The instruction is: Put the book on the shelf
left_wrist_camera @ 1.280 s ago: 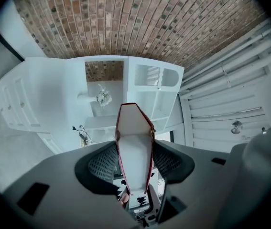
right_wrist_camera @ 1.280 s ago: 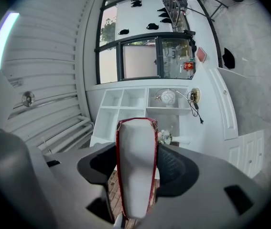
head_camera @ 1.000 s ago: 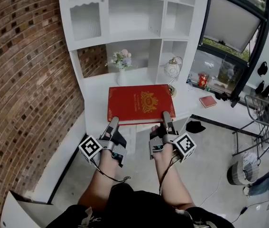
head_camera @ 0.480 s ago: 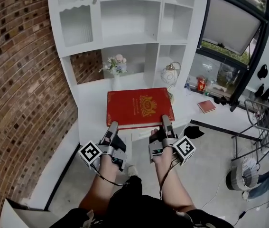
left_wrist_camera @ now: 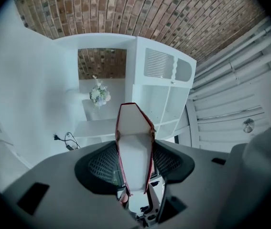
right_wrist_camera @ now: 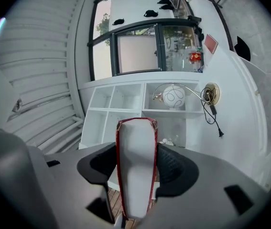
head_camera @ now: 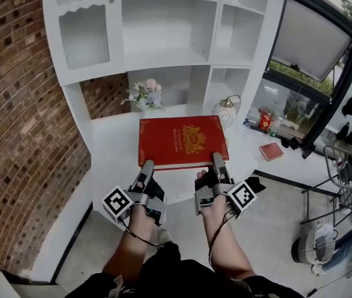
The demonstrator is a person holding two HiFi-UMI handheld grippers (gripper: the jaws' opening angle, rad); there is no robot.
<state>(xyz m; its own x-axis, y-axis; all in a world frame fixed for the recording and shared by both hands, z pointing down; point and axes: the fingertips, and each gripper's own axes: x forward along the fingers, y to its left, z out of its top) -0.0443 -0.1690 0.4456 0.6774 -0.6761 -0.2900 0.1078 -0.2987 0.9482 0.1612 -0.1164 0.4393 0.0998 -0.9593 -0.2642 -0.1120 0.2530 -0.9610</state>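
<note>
Though gold lettering on the red book (head_camera: 183,141) is too small to read, left claw (head_camera: 146,163) & right claw (head_camera: 216,156) each pinch its near edge, w/ book level over the white surface (head_camera: 116,151), below the shelf (head_camera: 163,53).

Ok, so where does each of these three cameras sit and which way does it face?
Head view: on the person's head, facing steeply down at the white shelf unit; shows forearms, left claw and right claw gripping the red book.
Left gripper view: on the left claw, facing along its jaws, shut on the book, toward flowers and brick wall.
Right gripper view: on the right claw, along its book-clamping jaws, toward globe lamp and window.
Shared: the book in all; flowers in head and left.
</note>
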